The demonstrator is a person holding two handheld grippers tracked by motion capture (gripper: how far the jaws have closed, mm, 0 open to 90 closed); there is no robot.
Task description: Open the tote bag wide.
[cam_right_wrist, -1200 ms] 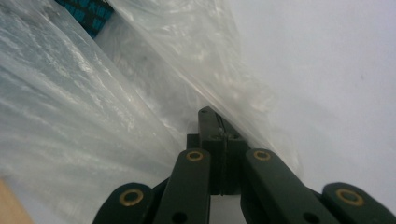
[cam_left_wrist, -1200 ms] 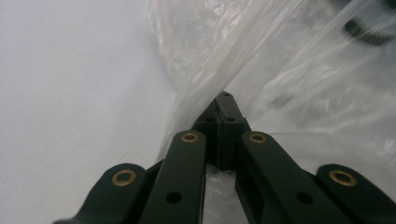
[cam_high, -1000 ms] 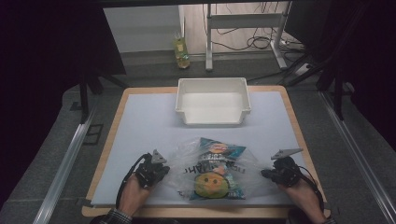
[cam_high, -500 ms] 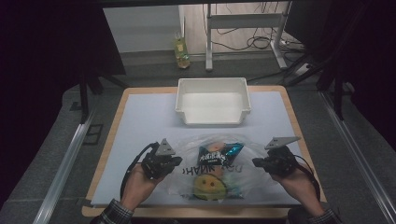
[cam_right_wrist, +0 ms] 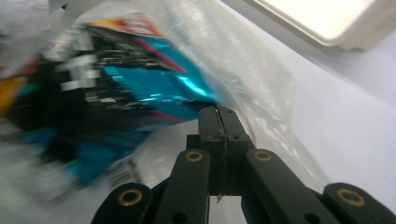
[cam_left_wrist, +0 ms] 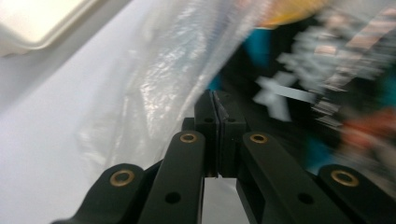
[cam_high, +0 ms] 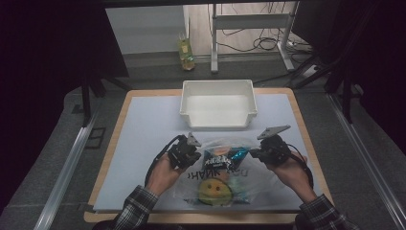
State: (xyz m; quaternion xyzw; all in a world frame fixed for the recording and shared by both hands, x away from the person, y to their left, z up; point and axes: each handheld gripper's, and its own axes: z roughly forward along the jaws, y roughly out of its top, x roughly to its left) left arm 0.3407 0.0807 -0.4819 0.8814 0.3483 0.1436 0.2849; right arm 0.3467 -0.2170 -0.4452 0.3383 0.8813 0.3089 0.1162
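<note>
A clear plastic bag [cam_high: 239,182] printed with a yellow smiley lies at the front of the light mat, with a black and blue snack packet [cam_high: 221,158] inside it. My left gripper [cam_high: 196,155] is shut on the bag's left upper edge. My right gripper [cam_high: 253,154] is shut on its right upper edge. In the left gripper view the jaws [cam_left_wrist: 215,100] meet on the crinkled film [cam_left_wrist: 163,79]. In the right gripper view the jaws [cam_right_wrist: 218,114] pinch the film [cam_right_wrist: 261,88] next to the blue packet [cam_right_wrist: 154,79]. The bag's top is raised between the hands.
A white rectangular bin [cam_high: 218,115] stands just beyond the bag at the mat's far middle. The wooden table edge [cam_high: 115,129] frames the mat. A yellowish bottle [cam_high: 186,50] and metal stand legs [cam_high: 287,48] are on the floor behind.
Both hands have moved away from the table's front edge toward the bin and risen, pulling the bag's top edge up and forward. Both grippers stay shut on the bag.
</note>
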